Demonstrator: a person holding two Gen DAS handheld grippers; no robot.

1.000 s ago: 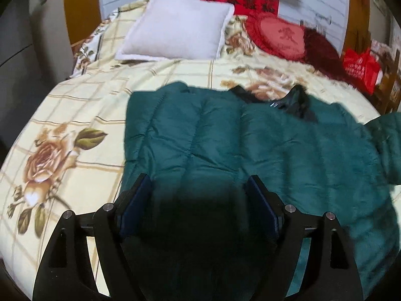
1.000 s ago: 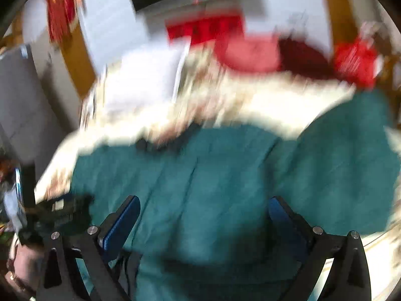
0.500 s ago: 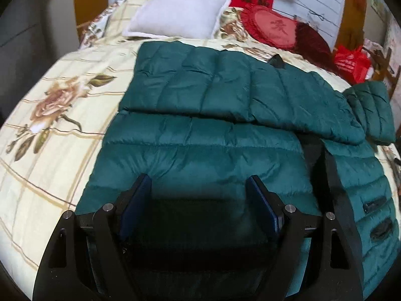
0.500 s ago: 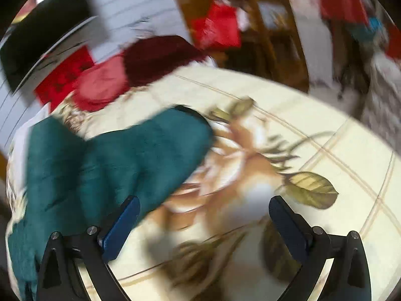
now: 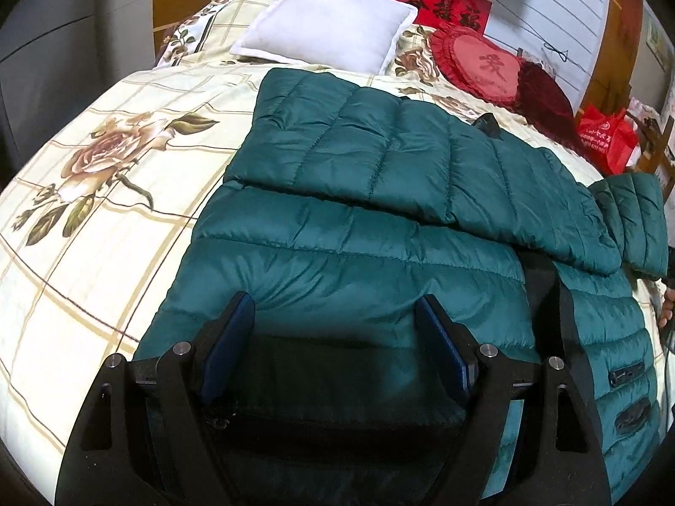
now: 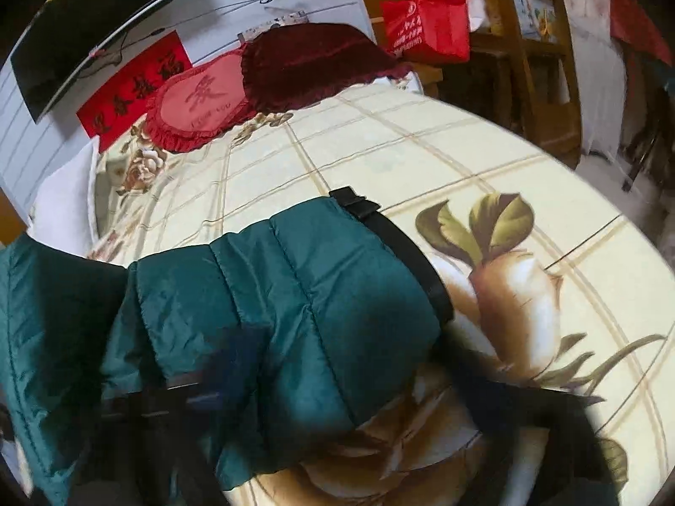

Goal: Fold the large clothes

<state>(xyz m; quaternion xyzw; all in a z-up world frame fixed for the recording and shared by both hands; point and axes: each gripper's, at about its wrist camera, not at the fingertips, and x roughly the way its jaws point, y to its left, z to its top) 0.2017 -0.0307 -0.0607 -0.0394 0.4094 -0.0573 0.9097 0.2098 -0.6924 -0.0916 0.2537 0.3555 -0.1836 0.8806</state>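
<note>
The green quilted jacket (image 5: 371, 227) lies spread on the bed (image 5: 126, 194), one sleeve already folded across its body, its front opening showing as a dark strip toward the right of the left wrist view. The other sleeve (image 6: 303, 295) stretches out over the flowered bedspread, its black cuff (image 6: 405, 253) pointing away from the body.

The right gripper (image 6: 337, 383) is down at that sleeve, and its jaws have just been closing with the sleeve between them; the view is smeared, so whether the pads already pinch the padding I cannot tell. The step in hand looks like taking this sleeve to fold it in over the chest. To do it well, the grip should bite through both layers of padding near the cuff, since slick puffy fabric slips from a shallow pinch. Then lift only enough to clear the bed and carry the sleeve flat across, so it lands alongside the first.

The left gripper (image 5: 335, 337) stands with jaws open, holding nothing, over the jacket's near hem. It could press there to stop the body sliding.
</note>
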